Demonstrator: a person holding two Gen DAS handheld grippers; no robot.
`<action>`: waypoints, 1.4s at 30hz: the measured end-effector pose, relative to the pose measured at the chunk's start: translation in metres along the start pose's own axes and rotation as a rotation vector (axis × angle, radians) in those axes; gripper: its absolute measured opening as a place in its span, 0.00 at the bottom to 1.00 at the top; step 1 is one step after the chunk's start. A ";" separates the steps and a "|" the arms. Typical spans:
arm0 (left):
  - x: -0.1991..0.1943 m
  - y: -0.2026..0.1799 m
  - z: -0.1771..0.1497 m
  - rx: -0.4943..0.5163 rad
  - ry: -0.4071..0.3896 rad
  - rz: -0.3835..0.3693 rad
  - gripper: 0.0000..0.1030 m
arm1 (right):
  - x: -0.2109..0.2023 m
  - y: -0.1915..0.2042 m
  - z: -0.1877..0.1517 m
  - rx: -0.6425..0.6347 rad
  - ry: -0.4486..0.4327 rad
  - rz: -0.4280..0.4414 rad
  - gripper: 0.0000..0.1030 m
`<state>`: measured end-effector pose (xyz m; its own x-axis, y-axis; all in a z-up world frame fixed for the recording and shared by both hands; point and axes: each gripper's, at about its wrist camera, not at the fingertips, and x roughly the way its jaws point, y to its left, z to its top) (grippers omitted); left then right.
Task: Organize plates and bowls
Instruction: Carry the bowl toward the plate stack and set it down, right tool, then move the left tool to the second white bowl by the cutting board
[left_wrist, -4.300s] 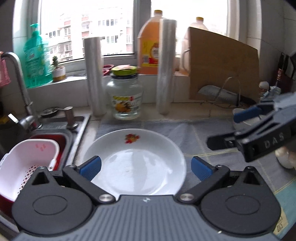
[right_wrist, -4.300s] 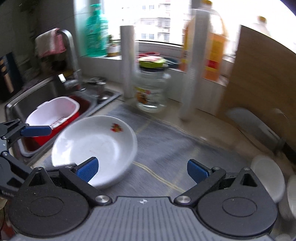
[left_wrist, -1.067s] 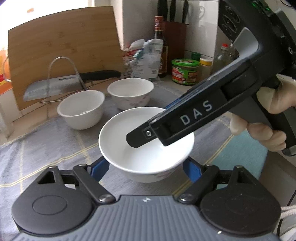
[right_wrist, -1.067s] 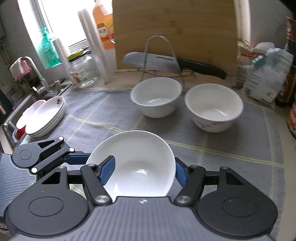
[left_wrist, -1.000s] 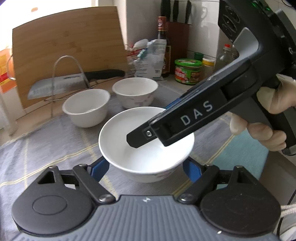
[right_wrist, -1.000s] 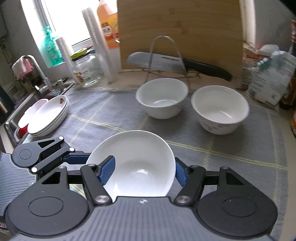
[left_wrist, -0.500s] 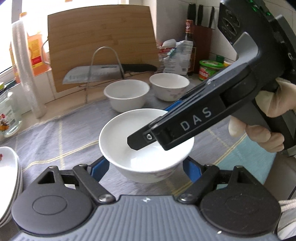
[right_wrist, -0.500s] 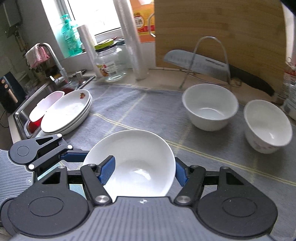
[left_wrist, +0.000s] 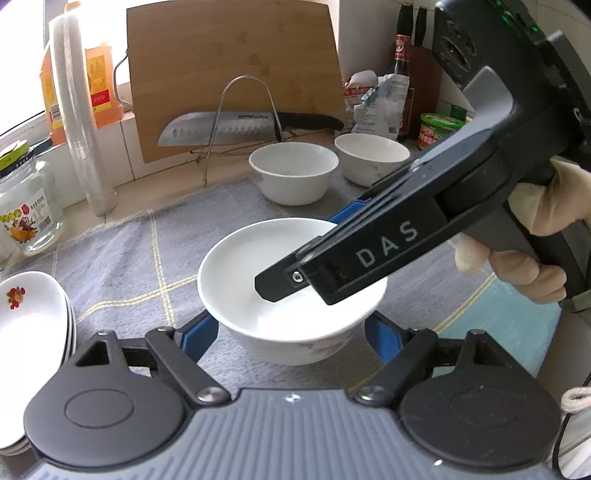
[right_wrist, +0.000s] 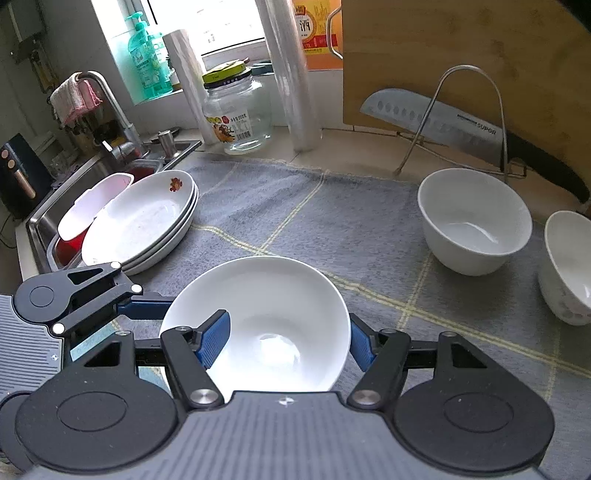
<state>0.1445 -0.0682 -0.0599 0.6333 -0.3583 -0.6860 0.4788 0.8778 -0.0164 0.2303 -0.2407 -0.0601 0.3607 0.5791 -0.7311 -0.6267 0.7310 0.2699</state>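
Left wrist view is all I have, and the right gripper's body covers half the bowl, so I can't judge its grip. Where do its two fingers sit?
Observer: The right wrist view shows the right gripper with its left finger pad inside the held bowl and the other pad outside the rim.
Operator: My frame cuts off the plates. Where does that stack sit?
Observer: The plate stack lies at the corner of the mat, right beside the sink.
Operator: Anything in the sink?
Observer: A white basket over something red, its rim next to the plates.
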 end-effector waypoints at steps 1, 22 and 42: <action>0.001 0.001 -0.001 -0.001 0.001 0.000 0.84 | 0.002 0.000 0.000 0.002 0.001 -0.001 0.70; 0.013 0.009 -0.008 0.002 0.025 -0.001 0.84 | 0.013 0.003 0.000 0.002 0.013 0.012 0.75; -0.028 0.024 -0.008 -0.105 -0.032 0.029 0.98 | -0.033 -0.009 -0.011 -0.022 -0.101 -0.183 1.00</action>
<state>0.1336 -0.0347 -0.0467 0.6658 -0.3409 -0.6637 0.3947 0.9158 -0.0745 0.2160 -0.2704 -0.0454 0.5366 0.4710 -0.7001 -0.5589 0.8200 0.1233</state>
